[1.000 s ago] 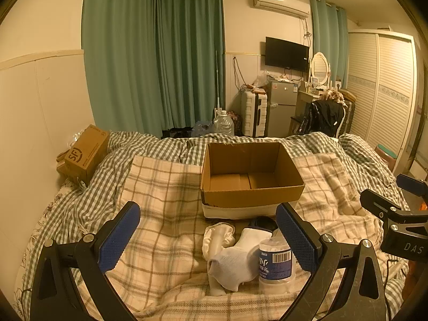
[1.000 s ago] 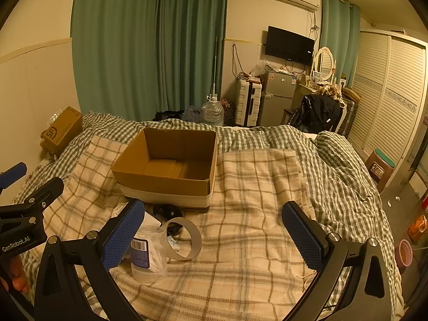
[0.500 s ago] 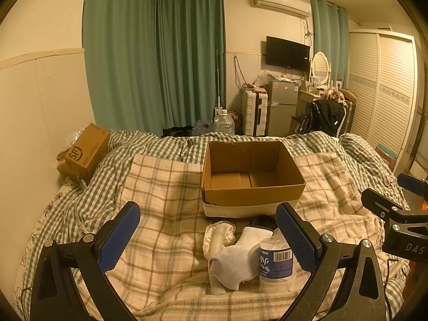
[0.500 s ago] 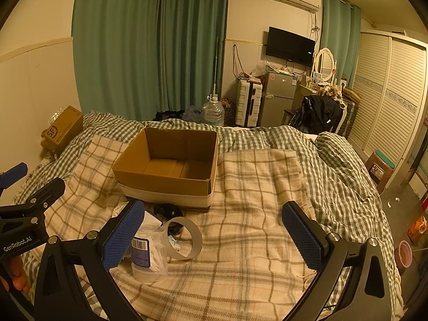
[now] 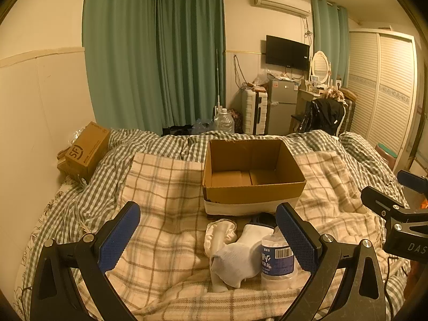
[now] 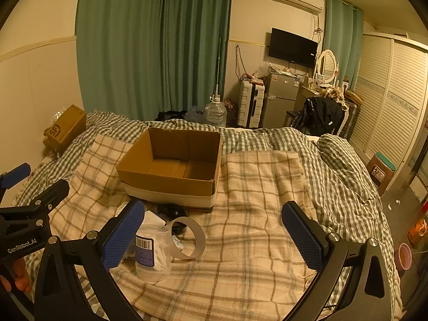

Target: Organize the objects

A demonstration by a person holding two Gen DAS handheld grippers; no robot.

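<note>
Open left tongs (image 5: 207, 236) hover before sock (image 5: 235, 260), bottle (image 5: 276, 263), box (image 5: 254, 184).

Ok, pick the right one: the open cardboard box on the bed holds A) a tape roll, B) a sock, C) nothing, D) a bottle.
C: the box shows only its bare cardboard floor, while the bottle, white sock and tape roll all lie on the blanket in front of it.

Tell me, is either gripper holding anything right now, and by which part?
Nothing is held. The left gripper and right gripper are both open above the bed.
</note>
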